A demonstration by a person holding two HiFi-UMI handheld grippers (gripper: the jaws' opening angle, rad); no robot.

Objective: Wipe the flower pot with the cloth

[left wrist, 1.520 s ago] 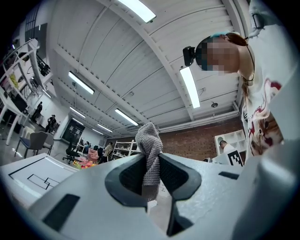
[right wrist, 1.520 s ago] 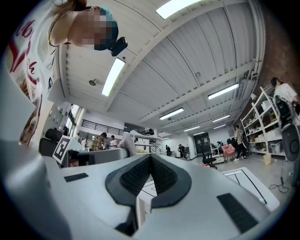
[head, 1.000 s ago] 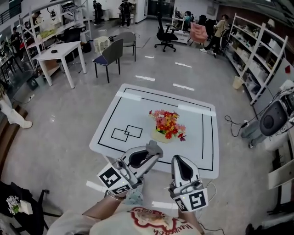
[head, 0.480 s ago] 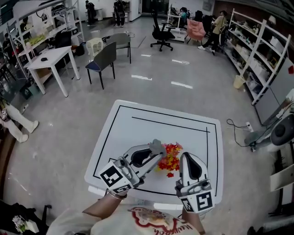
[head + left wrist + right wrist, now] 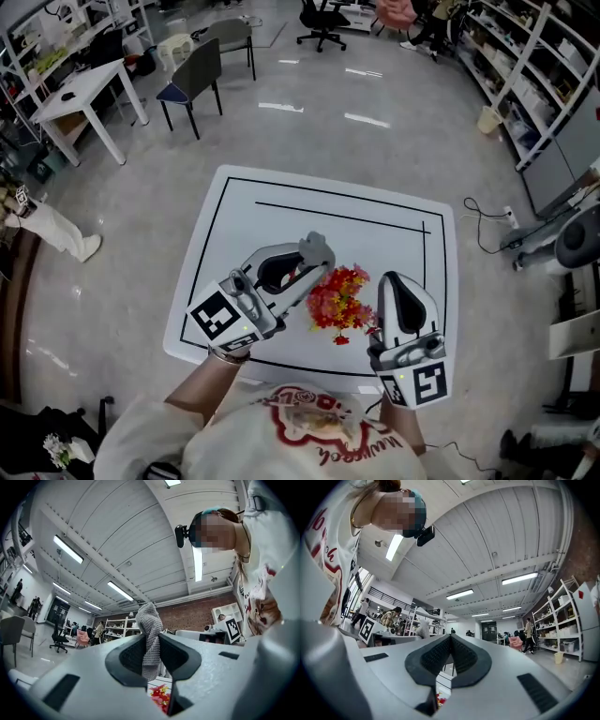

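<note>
Jaws: left gripper [image 5: 302, 266] clamps cloth [image 5: 317, 247], right gripper [image 5: 399, 279] pressed together, over table's [image 5: 281, 223] near edge.

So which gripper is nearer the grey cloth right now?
Left. The left gripper is shut on the cloth, which sticks up out of it, just left of the flowers. The right gripper is shut and empty on the flowers' far side, apart from the cloth.

Two grippers in total: left gripper [image 5: 307, 264], right gripper [image 5: 399, 281]. Two marker cubes [image 5: 214, 317], one per gripper. One cloth [image 5: 316, 247]. One flower pot [image 5: 337, 302]. One lined table [image 5: 281, 220]. One white desk [image 5: 80, 94].
</note>
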